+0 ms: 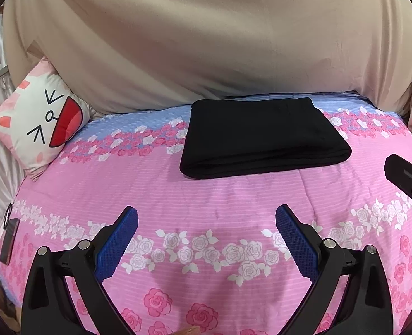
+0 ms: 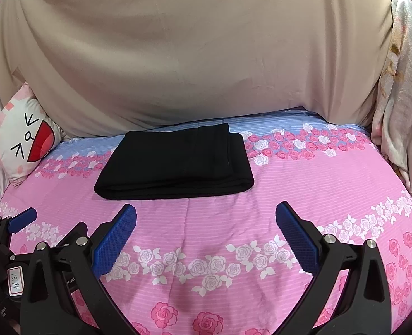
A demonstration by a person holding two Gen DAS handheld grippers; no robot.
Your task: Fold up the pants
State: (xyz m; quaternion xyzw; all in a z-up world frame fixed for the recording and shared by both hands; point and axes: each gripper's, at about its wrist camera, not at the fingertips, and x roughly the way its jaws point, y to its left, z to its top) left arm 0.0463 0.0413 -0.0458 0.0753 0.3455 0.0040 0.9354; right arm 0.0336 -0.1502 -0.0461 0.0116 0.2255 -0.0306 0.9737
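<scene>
Nearest, the left gripper [image 1: 206, 240] and the right gripper [image 2: 206, 240] both hang over the pink rose-print bedspread [image 1: 234, 195] with jaws spread wide, gripping nothing. Beyond them the black pants [image 2: 175, 162] lie apart from both, folded into a neat flat rectangle with layered edges stacked at the near side. Behind rises a beige drape [image 2: 192, 55], with a cat-face pillow [image 1: 38, 120] at left.
</scene>
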